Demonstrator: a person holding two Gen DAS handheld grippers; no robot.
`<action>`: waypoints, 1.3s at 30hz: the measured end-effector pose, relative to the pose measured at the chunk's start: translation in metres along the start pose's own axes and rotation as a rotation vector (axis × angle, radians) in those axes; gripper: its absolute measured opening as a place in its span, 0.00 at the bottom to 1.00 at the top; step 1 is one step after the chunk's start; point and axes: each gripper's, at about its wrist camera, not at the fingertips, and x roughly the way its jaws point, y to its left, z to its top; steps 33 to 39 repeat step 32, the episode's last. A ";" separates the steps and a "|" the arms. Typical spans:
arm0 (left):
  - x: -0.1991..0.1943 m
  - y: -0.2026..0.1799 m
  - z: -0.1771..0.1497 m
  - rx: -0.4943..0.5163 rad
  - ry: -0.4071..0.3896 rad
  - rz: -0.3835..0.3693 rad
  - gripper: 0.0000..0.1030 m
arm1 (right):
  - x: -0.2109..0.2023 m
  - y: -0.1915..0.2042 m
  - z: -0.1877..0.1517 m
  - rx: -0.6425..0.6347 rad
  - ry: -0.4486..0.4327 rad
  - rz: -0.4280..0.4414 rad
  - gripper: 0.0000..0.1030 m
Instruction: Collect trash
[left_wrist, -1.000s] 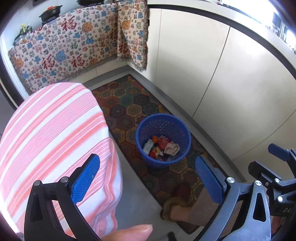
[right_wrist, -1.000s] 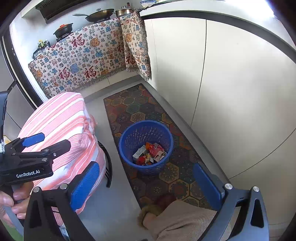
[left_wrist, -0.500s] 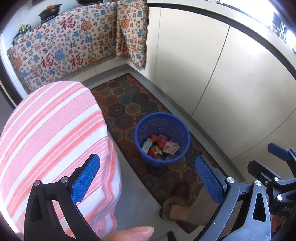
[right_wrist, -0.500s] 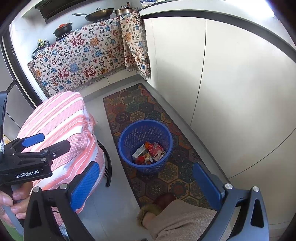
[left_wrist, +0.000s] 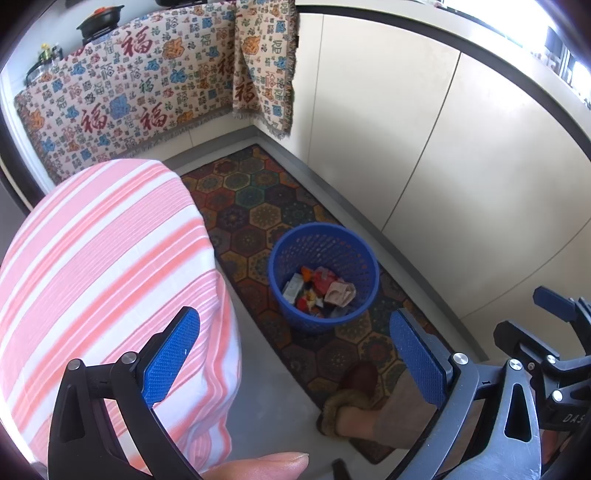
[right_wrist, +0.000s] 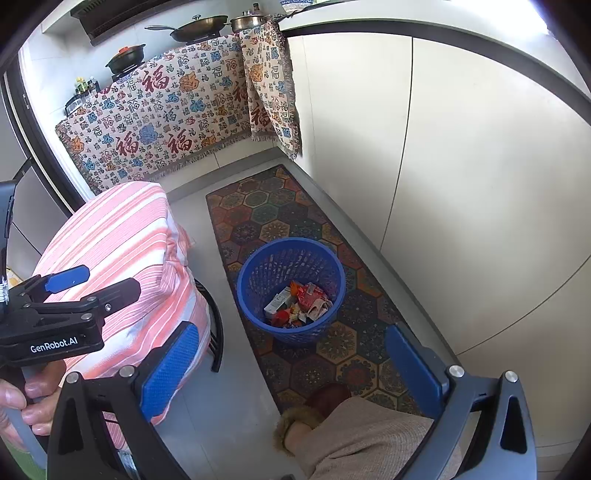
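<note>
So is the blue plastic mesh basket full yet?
No. The blue plastic mesh basket holds wrappers only at its bottom; its walls stand bare above.

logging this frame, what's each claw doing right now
left claw: open, holding nothing
right claw: open, holding nothing

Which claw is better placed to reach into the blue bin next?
Marginally right. Both the left claw and right claw are open and empty, but the blue bin sits squarely ahead of the right, with the striped pink cloth crowding the left.
</note>
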 end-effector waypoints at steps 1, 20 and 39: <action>0.000 0.000 0.000 0.001 0.000 0.000 0.99 | 0.000 0.000 0.000 0.001 0.001 0.000 1.00; 0.002 -0.002 -0.002 0.012 -0.001 -0.004 0.99 | 0.001 -0.003 -0.001 0.011 0.006 -0.004 1.00; -0.002 -0.004 -0.005 0.024 -0.020 -0.001 0.99 | 0.005 -0.005 -0.002 0.016 0.015 -0.009 1.00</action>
